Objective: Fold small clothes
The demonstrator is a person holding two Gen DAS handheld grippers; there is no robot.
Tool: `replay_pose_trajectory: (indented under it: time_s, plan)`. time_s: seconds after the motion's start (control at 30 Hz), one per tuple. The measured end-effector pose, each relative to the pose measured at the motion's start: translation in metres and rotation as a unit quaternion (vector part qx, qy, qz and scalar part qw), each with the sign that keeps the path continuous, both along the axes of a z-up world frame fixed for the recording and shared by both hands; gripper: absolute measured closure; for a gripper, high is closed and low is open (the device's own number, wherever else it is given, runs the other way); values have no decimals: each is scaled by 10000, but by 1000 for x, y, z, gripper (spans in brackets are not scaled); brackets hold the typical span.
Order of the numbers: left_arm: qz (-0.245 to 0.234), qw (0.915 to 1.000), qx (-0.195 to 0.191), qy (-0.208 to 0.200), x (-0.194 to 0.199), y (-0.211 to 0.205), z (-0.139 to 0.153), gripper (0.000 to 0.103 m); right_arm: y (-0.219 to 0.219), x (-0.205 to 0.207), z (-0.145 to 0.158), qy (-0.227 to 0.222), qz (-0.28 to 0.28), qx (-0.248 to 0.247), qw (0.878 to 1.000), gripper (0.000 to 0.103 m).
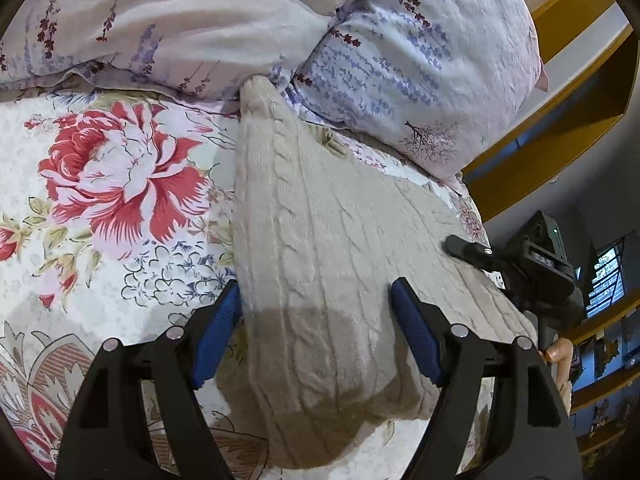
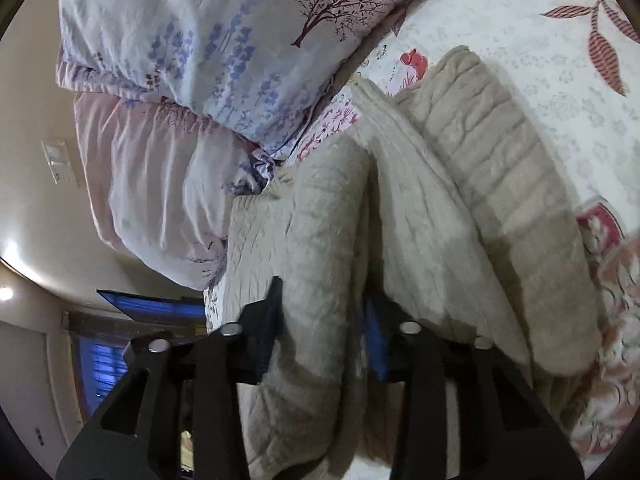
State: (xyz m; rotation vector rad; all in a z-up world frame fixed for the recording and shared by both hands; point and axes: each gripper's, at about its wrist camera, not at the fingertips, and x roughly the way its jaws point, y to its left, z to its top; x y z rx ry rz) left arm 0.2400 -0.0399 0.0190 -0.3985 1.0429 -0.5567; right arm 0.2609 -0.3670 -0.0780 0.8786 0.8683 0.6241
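Beige cable-knit sweater [image 1: 320, 248] spread on floral bed sheet [image 1: 100, 208] below lavender-print pillows [image 1: 400, 60], left gripper [image 1: 316, 312] spread wide over it, right wrist view, right gripper [image 2: 320, 320] pinching a raised sweater fold [image 2: 324, 240].

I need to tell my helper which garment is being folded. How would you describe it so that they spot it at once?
On the bed with the floral sheet, look just below the lilac pillows. The beige cable-knit sweater lies there, plain and fuzzy among printed fabrics.
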Motion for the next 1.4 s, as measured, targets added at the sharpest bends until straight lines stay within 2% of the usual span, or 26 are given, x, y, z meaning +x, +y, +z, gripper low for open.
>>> replay_pose_trajectory:
  time_s: [0.07,0.13,0.17,0.23,0.33,0.4,0.43,0.53,0.57,0.63,0.7,0.8,0.9,0.97,1.03,1.07,1.1,1.17,1.2,1.23,1.4]
  plan:
    - [15,10000,-43,57,1,2,1,27,6,2,2,-112,-39,-235,9997,81]
    - [37,9999,-93,101,1,3,1,26,12,-4,15,-507,-110,-660,9965,86]
    - [50,9999,-111,107,1,3,2,26,15,-13,28,-905,-181,-948,9912,86]
    - [57,9999,-122,92,-3,6,4,26,19,-24,45,-1323,-265,-1204,9835,87]
    - [21,9998,-181,36,-5,3,8,25,20,-45,76,-1984,-544,-1815,9616,88]
    - [-20,9998,-183,-23,-7,1,10,24,16,-56,87,-2259,-756,-2149,9472,88]
    - [-55,9998,-181,-59,-9,-1,12,24,14,-62,93,-2444,-927,-2421,9344,88]
    - [-137,9998,-149,-85,-12,-7,11,24,14,-69,94,-2594,-1215,-3154,9047,88]
    - [-162,9997,-131,-80,-13,-10,11,24,13,-71,93,-2605,-1255,-3282,8993,88]
    - [-222,9997,-107,-73,-15,-13,9,24,10,-73,94,-2644,-1313,-3310,8963,88]
    - [-230,9997,-89,-61,-15,-16,8,24,6,-69,90,-2465,-1364,-3569,8907,88]
    - [-280,9995,-121,-62,-17,-17,7,24,-1,-69,85,-2398,-1400,-3378,8993,88]
    - [-332,9994,-93,-105,-18,-20,8,24,-8,-74,78,-2374,-1485,-3286,9020,88]
    - [-377,9992,-121,-100,-19,-20,9,24,-13,-65,60,-1938,-1474,-3372,9094,87]
    - [-435,9989,-165,-62,-21,-21,9,24,-24,-49,39,-1342,-1377,-3283,9248,83]
    - [-471,9986,-219,-25,-22,-20,9,24,-33,-46,30,-1112,-1396,-3023,9364,81]
    - [-500,9983,-293,16,-24,-19,8,24,-40,-50,29,-1077,-1476,-2832,9415,74]
    - [-535,9974,-471,123,-28,-16,7,24,-54,-64,38,-1146,-1686,-2533,9457,67]
    - [-545,9970,-524,167,-30,-14,7,24,-57,-69,42,-1185,-1707,-2450,9470,58]
    - [-551,9967,-553,204,-33,-13,7,25,-62,-79,47,-1245,-1740,-2312,9491,53]
    - [-559,9965,-579,217,-51,-13,7,26,-70,-109,54,-1295,-1516,-1810,9631,53]
